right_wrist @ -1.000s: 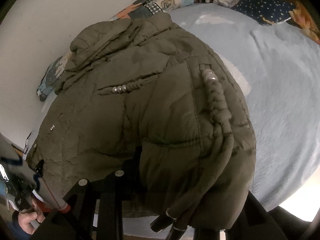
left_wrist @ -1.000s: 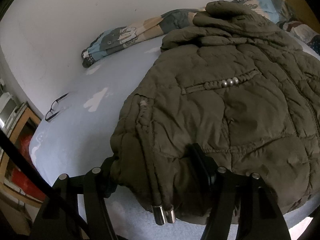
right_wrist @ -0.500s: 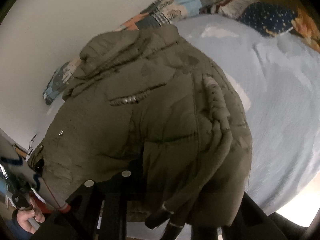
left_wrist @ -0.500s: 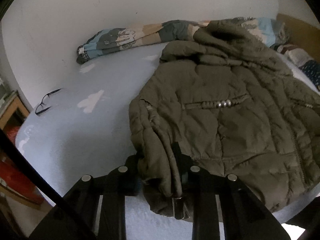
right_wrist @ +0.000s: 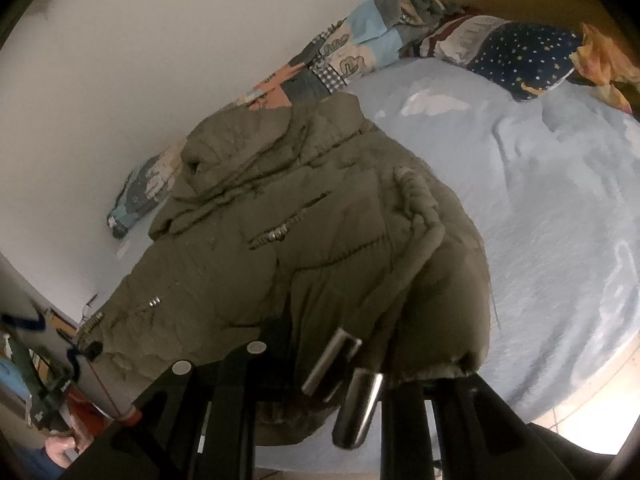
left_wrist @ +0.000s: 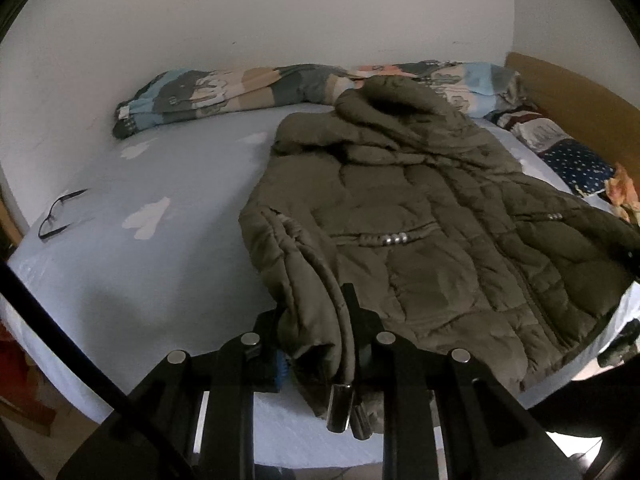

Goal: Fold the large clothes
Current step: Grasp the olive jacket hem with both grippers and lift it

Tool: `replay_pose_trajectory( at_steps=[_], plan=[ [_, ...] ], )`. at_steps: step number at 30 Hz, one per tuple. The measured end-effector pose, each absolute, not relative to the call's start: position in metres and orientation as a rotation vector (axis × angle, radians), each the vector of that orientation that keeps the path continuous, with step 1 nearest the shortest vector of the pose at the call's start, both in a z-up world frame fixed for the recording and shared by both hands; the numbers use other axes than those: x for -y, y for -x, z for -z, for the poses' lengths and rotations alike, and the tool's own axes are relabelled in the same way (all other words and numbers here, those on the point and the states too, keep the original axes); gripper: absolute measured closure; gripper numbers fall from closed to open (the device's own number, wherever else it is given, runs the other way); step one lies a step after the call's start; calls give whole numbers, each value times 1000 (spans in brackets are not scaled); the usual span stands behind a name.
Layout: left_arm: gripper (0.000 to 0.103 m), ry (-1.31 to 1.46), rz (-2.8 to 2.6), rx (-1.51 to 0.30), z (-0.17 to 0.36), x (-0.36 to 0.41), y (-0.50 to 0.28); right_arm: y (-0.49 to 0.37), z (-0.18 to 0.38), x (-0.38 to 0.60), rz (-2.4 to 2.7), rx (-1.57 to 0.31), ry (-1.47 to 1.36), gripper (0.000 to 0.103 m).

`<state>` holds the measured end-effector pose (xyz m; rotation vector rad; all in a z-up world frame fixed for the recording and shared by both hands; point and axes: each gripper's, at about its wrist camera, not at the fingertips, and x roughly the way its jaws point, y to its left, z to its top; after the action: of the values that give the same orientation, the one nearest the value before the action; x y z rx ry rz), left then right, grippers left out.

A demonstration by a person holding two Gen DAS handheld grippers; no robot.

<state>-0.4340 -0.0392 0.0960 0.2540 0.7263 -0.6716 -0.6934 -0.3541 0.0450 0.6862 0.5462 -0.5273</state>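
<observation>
Both tools have drawn back, dragging the jacket (left_wrist: 420,240) hem toward frame bottom to flatten it on the bed (left_wrist: 160,240); left tool (left_wrist: 316,336) and right tool (right_wrist: 340,360) stay clamped on hem corners.

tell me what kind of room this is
Most likely a bedroom: a light blue bed sheet with a patterned quilt bunched along the wall, a wooden headboard, and an olive padded jacket spread on it.
</observation>
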Motion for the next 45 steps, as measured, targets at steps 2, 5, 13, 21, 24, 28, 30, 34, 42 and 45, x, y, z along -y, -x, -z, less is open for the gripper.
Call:
replay_pose_trajectory(
  at_steps=[2, 5, 13, 21, 24, 28, 30, 34, 42, 45],
  plan=[
    [82, -253, 687, -725, -102, 38, 432, 696, -51, 355, 523, -535, -683, 83],
    [82, -240, 700, -731, -109, 37, 421, 700, -60, 357, 512, -512, -681, 84],
    [81, -190, 742, -700, -146, 36, 397, 700, -90, 373, 464, -454, -685, 84],
    [77, -167, 783, -639, -192, 57, 362, 675, -136, 397, 461, -427, -592, 84],
    [73, -153, 793, -624, -206, 70, 342, 658, -146, 405, 470, -440, -547, 84],
    [69, -154, 792, -585, -220, 92, 319, 642, -148, 432, 458, -428, -618, 84],
    [68, -141, 789, -575, -228, 104, 304, 635, -154, 450, 438, -401, -687, 84],
    [63, -108, 766, -568, -241, 125, 270, 610, -172, 475, 432, -382, -707, 84],
    [62, -85, 640, -575, -253, 160, 174, 534, -181, 542, 452, -407, -746, 84],
    [62, -46, 604, -596, -253, 163, 145, 502, -174, 569, 473, -421, -767, 84]
  ],
)
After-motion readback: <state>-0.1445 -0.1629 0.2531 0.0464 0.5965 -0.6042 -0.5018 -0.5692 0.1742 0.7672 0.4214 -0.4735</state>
